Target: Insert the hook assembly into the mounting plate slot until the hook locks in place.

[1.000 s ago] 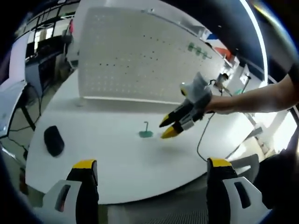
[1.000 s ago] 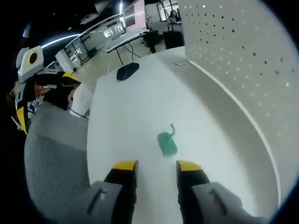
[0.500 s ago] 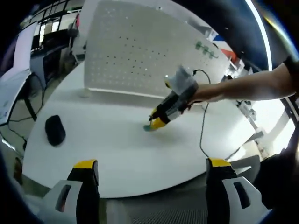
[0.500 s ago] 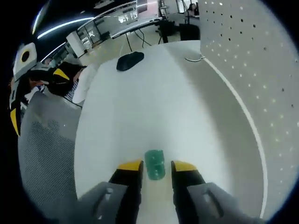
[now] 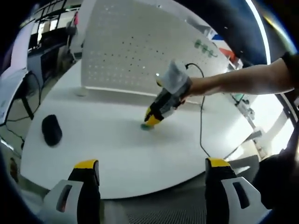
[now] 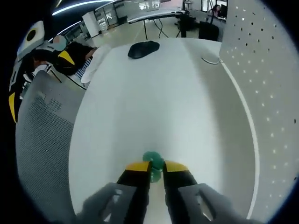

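White surface (image 5: 117, 149) under both cams, office desks and chairs blurred in the background. Perforated mounting plate (image 5: 140, 51) stands upright along the far edge in my left gripper view; in the right gripper view it runs down the right side (image 6: 271, 79).

Right gripper (image 6: 156, 169): fingers nearly together, clamped on the green hook assembly (image 6: 153, 160), which sits on the surface right at the yellow tips. Part of the green piece sticks out ahead of the tips. From the left gripper view I see that same gripper (image 5: 150, 121) tilted down onto the hook assembly (image 5: 146, 126), near the middle of the surface, well in front of the plate, not touching it. Person's forearm (image 5: 238, 81) reaches in from the right.

Left gripper (image 5: 152, 168): fingers spread wide, holding nothing, hanging over the near edge of the surface.

Black mouse (image 5: 51, 129) lies toward the left side, well apart from the hook. Black cable (image 5: 202, 126) trails across the surface on the right. Grey mesh chair (image 6: 42, 140) beside the surface.
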{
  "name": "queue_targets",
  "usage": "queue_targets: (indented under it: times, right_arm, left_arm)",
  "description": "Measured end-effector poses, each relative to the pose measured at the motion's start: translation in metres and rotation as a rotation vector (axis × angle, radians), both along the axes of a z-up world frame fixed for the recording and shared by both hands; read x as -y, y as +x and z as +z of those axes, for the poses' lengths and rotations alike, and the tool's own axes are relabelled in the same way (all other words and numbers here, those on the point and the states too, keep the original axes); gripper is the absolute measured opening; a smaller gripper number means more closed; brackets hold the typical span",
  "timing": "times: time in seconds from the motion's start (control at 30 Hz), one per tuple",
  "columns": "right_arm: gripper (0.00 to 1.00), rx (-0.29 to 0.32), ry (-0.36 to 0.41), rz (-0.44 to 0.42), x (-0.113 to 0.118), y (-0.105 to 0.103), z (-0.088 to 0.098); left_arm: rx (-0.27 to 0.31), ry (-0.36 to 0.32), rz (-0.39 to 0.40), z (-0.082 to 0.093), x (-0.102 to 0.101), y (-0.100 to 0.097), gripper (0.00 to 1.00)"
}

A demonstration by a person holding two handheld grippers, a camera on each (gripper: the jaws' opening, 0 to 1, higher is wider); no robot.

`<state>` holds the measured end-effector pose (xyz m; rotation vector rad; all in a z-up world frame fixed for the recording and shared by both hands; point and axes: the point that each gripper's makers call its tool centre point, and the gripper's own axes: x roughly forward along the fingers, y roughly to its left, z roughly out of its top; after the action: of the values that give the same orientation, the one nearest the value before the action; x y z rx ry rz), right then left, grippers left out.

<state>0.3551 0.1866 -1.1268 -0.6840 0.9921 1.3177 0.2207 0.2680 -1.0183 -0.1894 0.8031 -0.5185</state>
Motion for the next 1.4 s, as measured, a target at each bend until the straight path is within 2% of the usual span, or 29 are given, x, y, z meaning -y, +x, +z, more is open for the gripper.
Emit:
queue_targets:
  times: [0.17, 0.37, 0.47, 0.57, 0.7, 0.77, 0.87, 0.93, 1.03, 1.27, 1.4]
  right_arm:
    - [0.01, -0.013, 0.000, 0.003, -0.001, -0.004, -0.001]
    - [0.01, -0.020, 0.017, -0.084, -0.001, -0.001, 0.000]
    - [0.01, 0.004, 0.016, -0.119, 0.004, 0.003, 0.002]
    - [0.01, -0.007, 0.069, -0.239, 0.004, 0.009, 0.011]
    - [0.00, -0.040, 0.130, -0.335, 0.006, 0.010, 0.023]
    - [0.00, -0.045, 0.158, -0.380, 0.009, 0.011, 0.032]
    - [0.00, -0.106, 0.227, -0.506, 0.013, 0.011, 0.048]
    - [0.00, -0.098, 0.259, -0.534, 0.016, 0.013, 0.057]
    - [0.00, -0.076, 0.274, -0.534, 0.023, 0.011, 0.071]
    - [0.00, -0.018, 0.405, -0.603, 0.031, 0.005, 0.118]
    - [0.00, -0.050, 0.528, -0.688, 0.026, -0.006, 0.149]
  left_arm:
    - [-0.001, -0.019, 0.021, 0.000, -0.001, 0.002, 0.96]
    - [0.001, -0.012, 0.009, 0.000, 0.004, 0.002, 0.97]
    - [0.008, -0.007, -0.008, 0.002, 0.007, 0.003, 0.97]
    - [0.016, -0.007, -0.013, 0.005, 0.008, 0.005, 0.97]
    - [0.025, -0.012, -0.024, 0.012, 0.013, 0.008, 0.98]
    - [0.034, 0.006, -0.041, 0.014, 0.015, 0.009, 0.98]
    - [0.064, 0.001, -0.060, 0.023, 0.022, 0.013, 0.99]
    - [0.071, 0.003, -0.066, 0.027, 0.025, 0.014, 0.99]
    - [0.086, 0.001, -0.067, 0.031, 0.028, 0.016, 0.99]
    - [0.136, -0.034, -0.076, 0.055, 0.036, 0.023, 1.00]
    - [0.177, -0.026, -0.071, 0.069, 0.038, 0.031, 1.00]
